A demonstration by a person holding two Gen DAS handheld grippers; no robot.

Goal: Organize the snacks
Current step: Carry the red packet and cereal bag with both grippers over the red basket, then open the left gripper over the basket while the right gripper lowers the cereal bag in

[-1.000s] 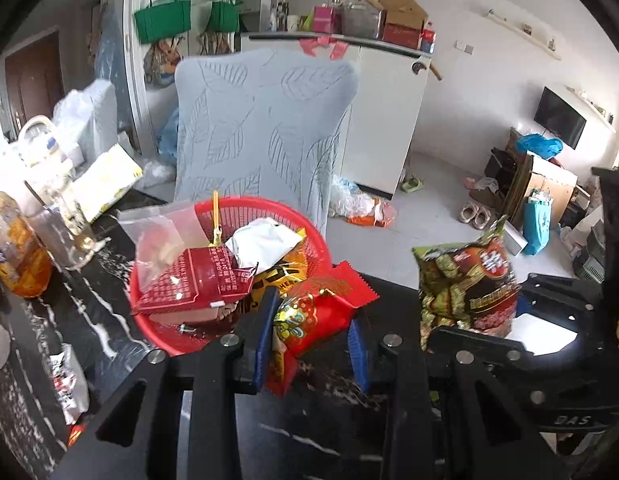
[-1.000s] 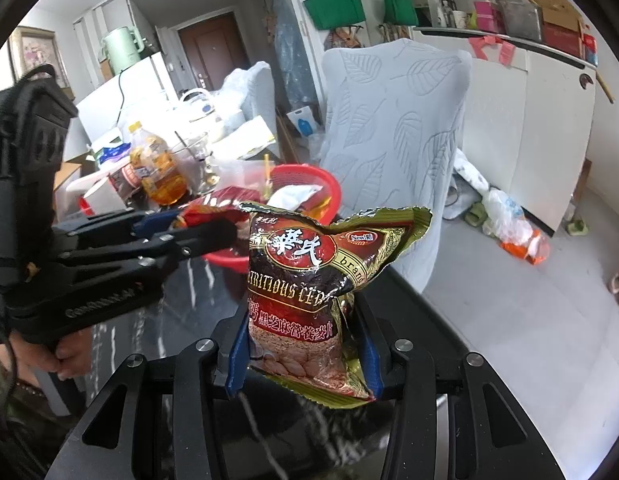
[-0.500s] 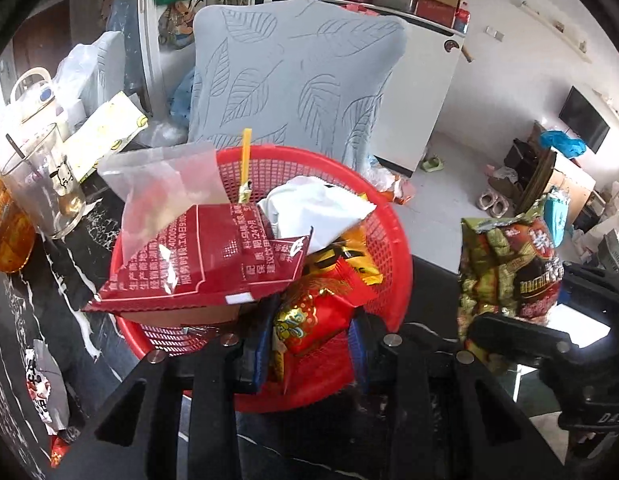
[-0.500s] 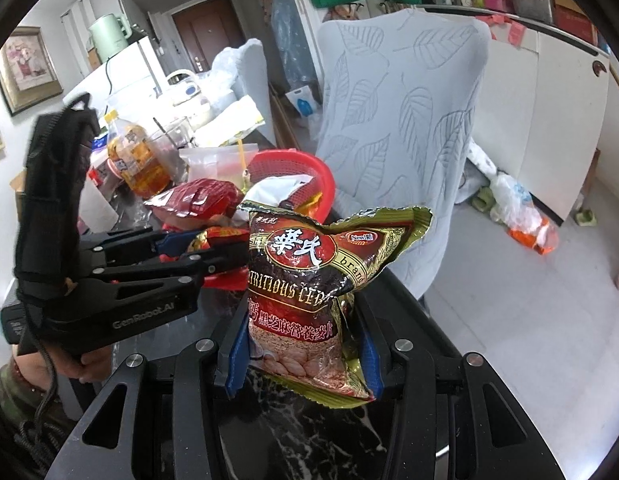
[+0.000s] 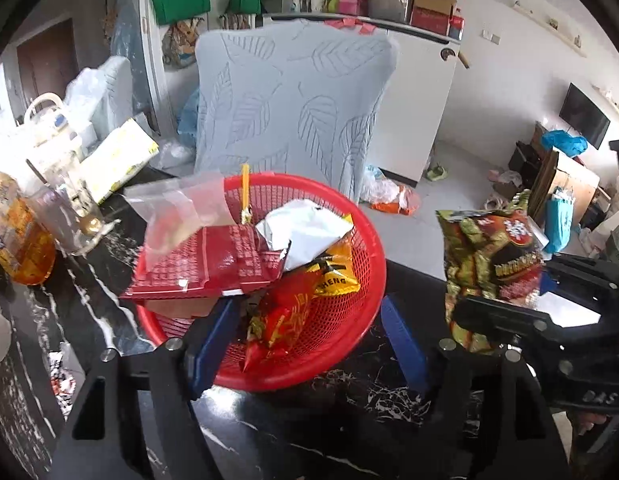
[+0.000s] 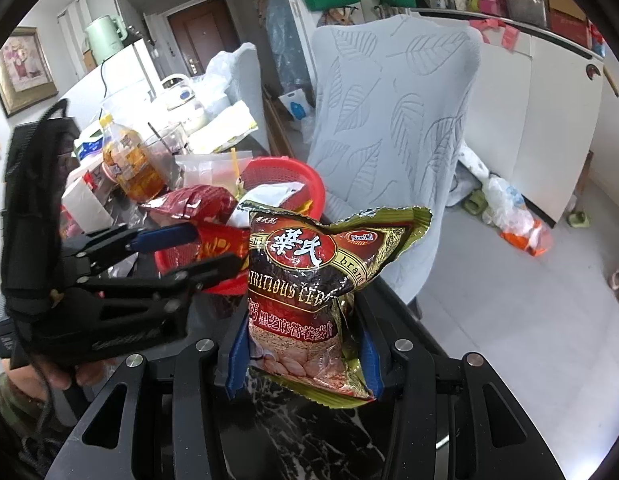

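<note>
Over the round red mesh plastic basket [image 5: 365,280], the left gripper [image 5: 309,332] has just spread its jaws wide, and the red-and-yellow foil snack packet [image 5: 281,320] now lies inside, delivered. Beside it, the right gripper [image 6: 301,352] stays clamped on the brown-and-gold cereal bag [image 6: 305,300], probably next in.

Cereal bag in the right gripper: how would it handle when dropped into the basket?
The cereal bag looks floppy: its foil top creases and flares above the fingers. Probably light, since it stands unsupported. Likely to slide on the packets heaped in the basket.
</note>
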